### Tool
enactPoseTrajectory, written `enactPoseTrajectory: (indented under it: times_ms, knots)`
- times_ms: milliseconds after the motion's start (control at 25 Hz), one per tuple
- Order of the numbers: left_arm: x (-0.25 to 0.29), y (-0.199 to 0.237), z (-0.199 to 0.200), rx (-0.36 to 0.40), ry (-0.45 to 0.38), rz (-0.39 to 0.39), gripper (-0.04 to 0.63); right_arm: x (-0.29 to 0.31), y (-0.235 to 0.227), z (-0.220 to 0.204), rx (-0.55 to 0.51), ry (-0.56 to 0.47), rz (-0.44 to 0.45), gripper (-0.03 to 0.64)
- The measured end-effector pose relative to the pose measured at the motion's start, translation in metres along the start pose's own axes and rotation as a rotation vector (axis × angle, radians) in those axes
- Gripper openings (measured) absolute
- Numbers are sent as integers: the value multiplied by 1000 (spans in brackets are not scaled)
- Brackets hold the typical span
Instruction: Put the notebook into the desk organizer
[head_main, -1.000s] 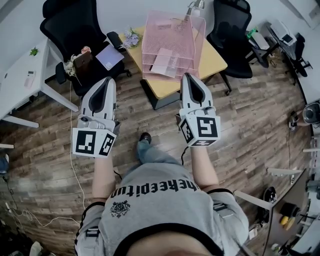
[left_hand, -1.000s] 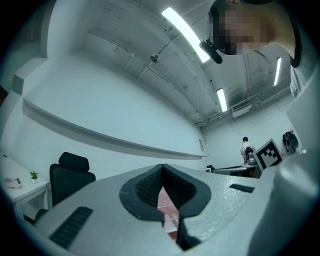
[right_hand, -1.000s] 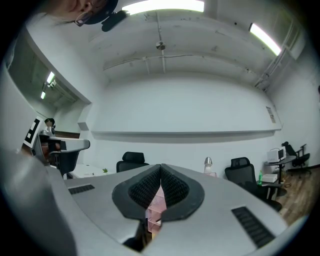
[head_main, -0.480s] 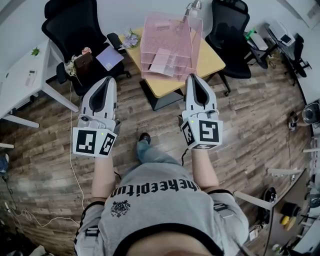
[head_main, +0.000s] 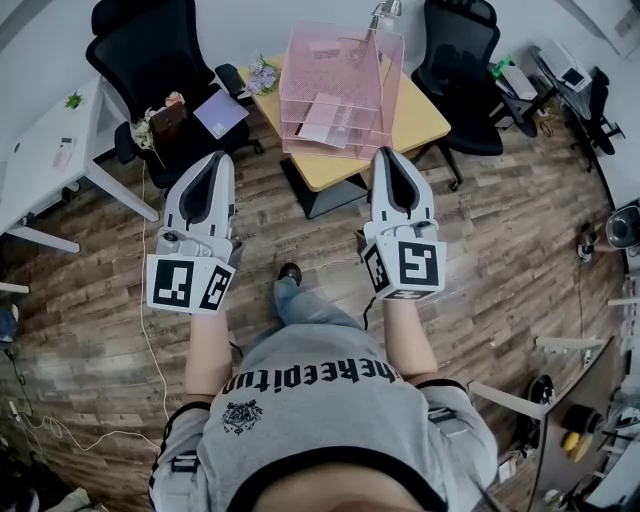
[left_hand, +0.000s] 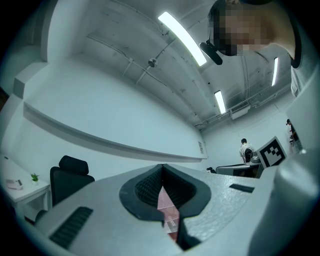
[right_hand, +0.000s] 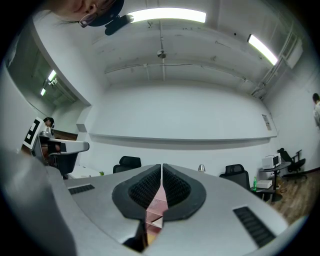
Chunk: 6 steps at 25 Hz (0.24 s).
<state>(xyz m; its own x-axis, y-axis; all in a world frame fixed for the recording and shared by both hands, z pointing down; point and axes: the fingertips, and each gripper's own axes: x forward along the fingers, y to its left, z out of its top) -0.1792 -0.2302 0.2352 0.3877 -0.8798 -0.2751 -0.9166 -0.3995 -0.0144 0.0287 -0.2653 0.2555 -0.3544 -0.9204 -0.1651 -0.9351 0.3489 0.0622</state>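
Note:
A lavender notebook (head_main: 220, 113) lies on the seat of a black chair (head_main: 140, 50) at the back left. The pink mesh desk organizer (head_main: 335, 80) stands on a small wooden table (head_main: 415, 120) ahead of me. My left gripper (head_main: 216, 158) is held over the floor, short of the chair, shut with nothing in it. My right gripper (head_main: 388, 152) reaches the table's near edge, below the organizer, also shut and holding nothing. In the left gripper view the jaws (left_hand: 162, 167) meet; a strip of the pink organizer (left_hand: 167, 207) shows below them. The right gripper view shows the same (right_hand: 162, 166).
A second black chair (head_main: 465, 60) stands behind the table to the right. A white desk (head_main: 50, 160) is at the far left. A flower bunch (head_main: 263, 75) sits at the table's back left corner and a lamp (head_main: 390, 10) behind the organizer. A cable (head_main: 150, 340) trails on the wooden floor.
Both grippers have edged a little towards the table, the right one drifting slightly right. Both stay shut. The notebook and organizer have not moved.

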Motion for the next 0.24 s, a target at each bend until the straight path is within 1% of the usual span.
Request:
enactPoseTrajectory:
  times_ms: [240]
  knots:
    - [-4,-1,1,0,3,12,3,-2,1,2,1,0,6,3]
